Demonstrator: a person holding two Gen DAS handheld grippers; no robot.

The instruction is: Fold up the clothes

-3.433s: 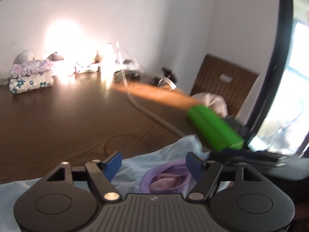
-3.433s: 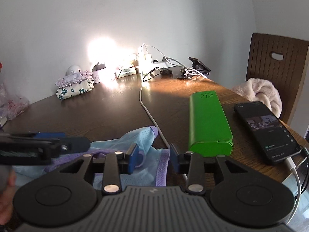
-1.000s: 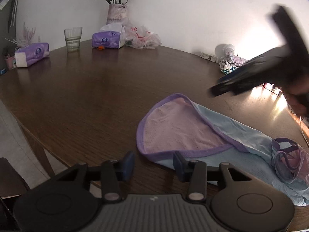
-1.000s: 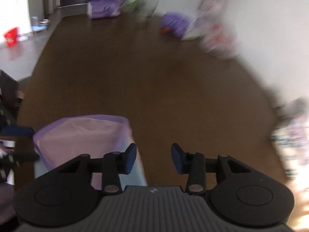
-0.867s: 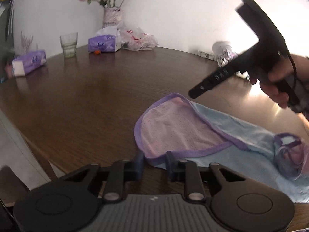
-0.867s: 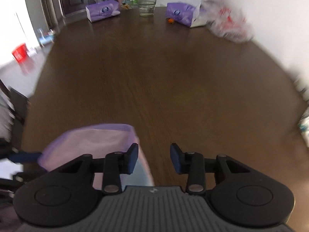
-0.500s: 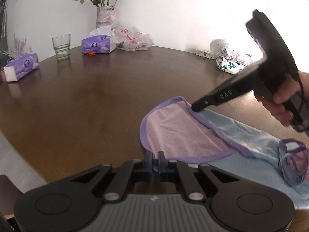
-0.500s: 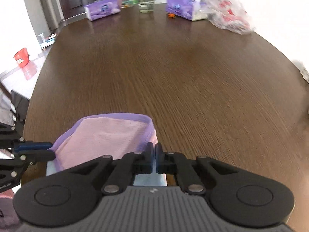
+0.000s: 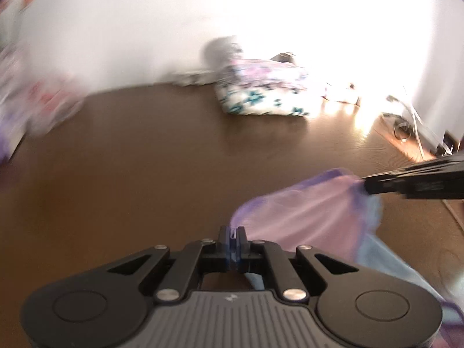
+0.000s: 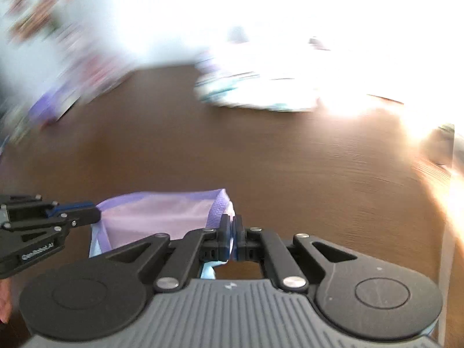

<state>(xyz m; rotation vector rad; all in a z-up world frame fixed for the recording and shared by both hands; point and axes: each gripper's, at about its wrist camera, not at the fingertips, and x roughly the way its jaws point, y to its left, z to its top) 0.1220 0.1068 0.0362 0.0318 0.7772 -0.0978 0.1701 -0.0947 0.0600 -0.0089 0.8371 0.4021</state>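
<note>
A small garment [image 9: 313, 217] of pink mesh with purple trim and a light blue body is held up over the brown table [image 9: 145, 159]. My left gripper [image 9: 233, 236] is shut on its purple edge at one corner. My right gripper [image 10: 229, 233] is shut on the opposite corner of that same garment [image 10: 162, 217]. In the left wrist view the right gripper [image 9: 366, 185] comes in from the right, clamping the cloth. The left gripper [image 10: 97, 211] shows at the left of the right wrist view. The pink panel is stretched between both grippers. Both views are blurred by motion.
A folded stack of flowered clothes [image 9: 261, 92] lies at the back of the table by the white wall. Cables [image 9: 411, 121] lie at the far right in bright glare. Blurred packets [image 10: 55, 101] sit at the far left.
Both grippers, shut on the garment's corners half a second ago, have lifted the pink end off the table and swung it toward the far wall; the views now face the folded stack.
</note>
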